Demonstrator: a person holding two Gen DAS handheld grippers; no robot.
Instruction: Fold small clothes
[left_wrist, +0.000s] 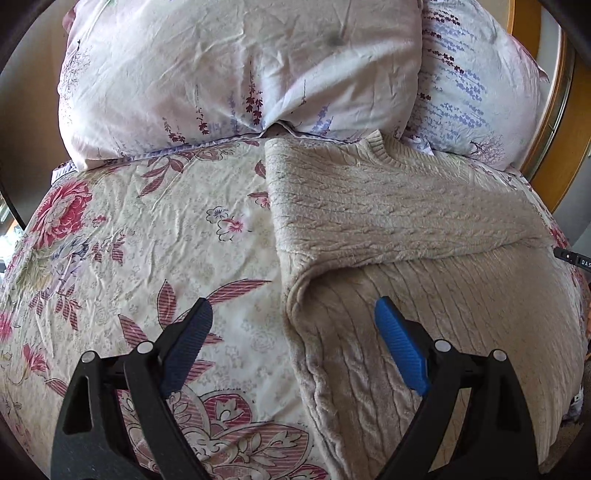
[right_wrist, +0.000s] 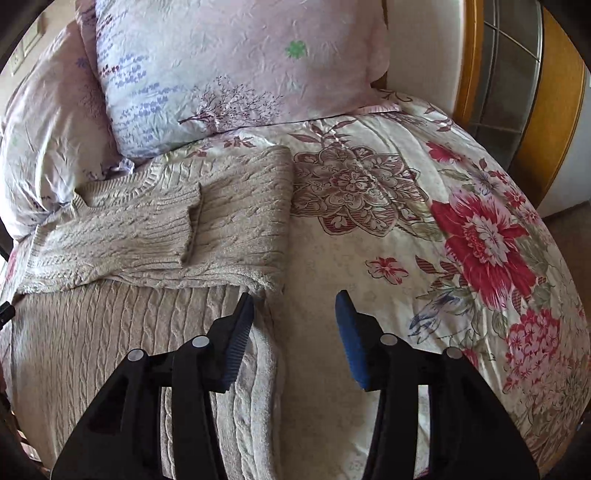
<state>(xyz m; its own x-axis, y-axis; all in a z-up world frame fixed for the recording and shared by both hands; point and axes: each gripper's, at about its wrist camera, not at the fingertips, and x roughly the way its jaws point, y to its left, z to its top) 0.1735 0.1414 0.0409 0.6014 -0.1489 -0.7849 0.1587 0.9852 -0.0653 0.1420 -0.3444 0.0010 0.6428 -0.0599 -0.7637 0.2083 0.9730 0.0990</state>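
A beige cable-knit sweater (left_wrist: 388, 229) lies flat on the floral bedspread (left_wrist: 147, 236), neck toward the pillows, with both sleeves folded across the chest. My left gripper (left_wrist: 293, 328) is open and empty, straddling the sweater's left edge below the folded sleeve. In the right wrist view the sweater (right_wrist: 155, 240) lies at the left, one sleeve cuff lying on top. My right gripper (right_wrist: 295, 314) is open and empty over the sweater's right edge, its left finger above the knit, its right finger above the bedspread (right_wrist: 406, 240).
Two pale floral pillows (left_wrist: 236, 70) (right_wrist: 236, 70) lie at the head of the bed just beyond the sweater's neck. A wooden frame with glass (right_wrist: 517, 92) stands at the right of the bed. The tip of the other gripper (left_wrist: 574, 256) shows at the right edge.
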